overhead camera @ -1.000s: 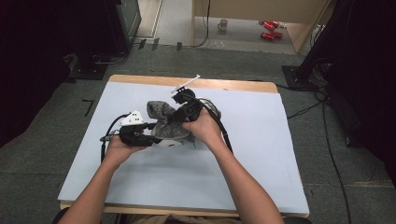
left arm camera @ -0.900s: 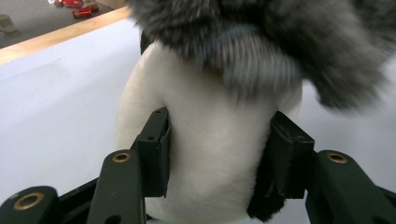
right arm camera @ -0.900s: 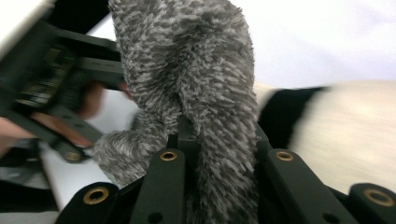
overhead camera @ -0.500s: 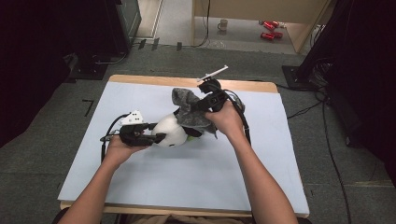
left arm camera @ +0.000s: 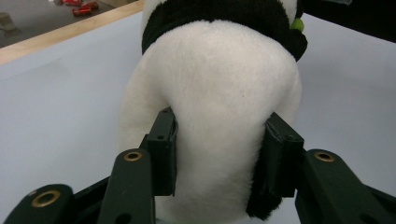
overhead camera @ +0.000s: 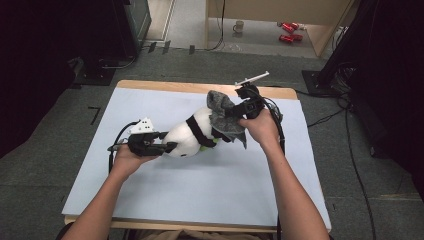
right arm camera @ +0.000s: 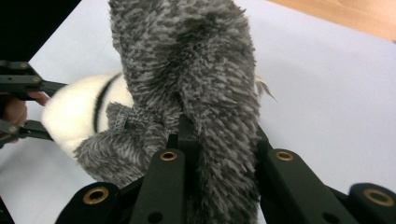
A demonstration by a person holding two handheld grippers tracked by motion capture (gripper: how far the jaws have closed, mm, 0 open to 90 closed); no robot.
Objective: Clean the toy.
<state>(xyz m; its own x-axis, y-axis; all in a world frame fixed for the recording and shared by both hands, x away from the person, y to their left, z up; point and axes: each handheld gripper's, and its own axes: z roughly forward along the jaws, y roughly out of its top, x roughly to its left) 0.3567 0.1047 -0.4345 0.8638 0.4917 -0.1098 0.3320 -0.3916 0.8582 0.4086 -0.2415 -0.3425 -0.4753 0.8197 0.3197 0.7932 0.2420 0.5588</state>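
plush panda (overhead camera: 187,139) lies on its side near the middle of the bench (overhead camera: 210,190), its white body pointing toward the left tongs (overhead camera: 167,148) and its head end toward the right tongs (overhead camera: 231,112); a black band crosses the white fur partway along, and a small spot of green shows just under that band; in the left gripper view the two black pads press into the white rear of the plush panda (left arm camera: 219,121) from both sides, denting the fur, so the left tongs (left arm camera: 219,154) are pinching the toy; their jaws have just been closing, with the toy between them; the left hand (overhead camera: 127,157) rests low on the bench behind them; grey fuzzy cloth (overhead camera: 225,117) sits bunched over the head end of the toy, part of it standing up above the white fur; in the right gripper view the grey fuzzy cloth (right arm camera: 187,74) rises from between the jaws of the right tongs (right arm camera: 219,140), which are pressed tight on a fold of it; the right hand (overhead camera: 260,127) holds those tongs just beyond the toy, nearer the far edge of the bench; cables (overhead camera: 116,145) trail from both grippers across the pale blue surface.
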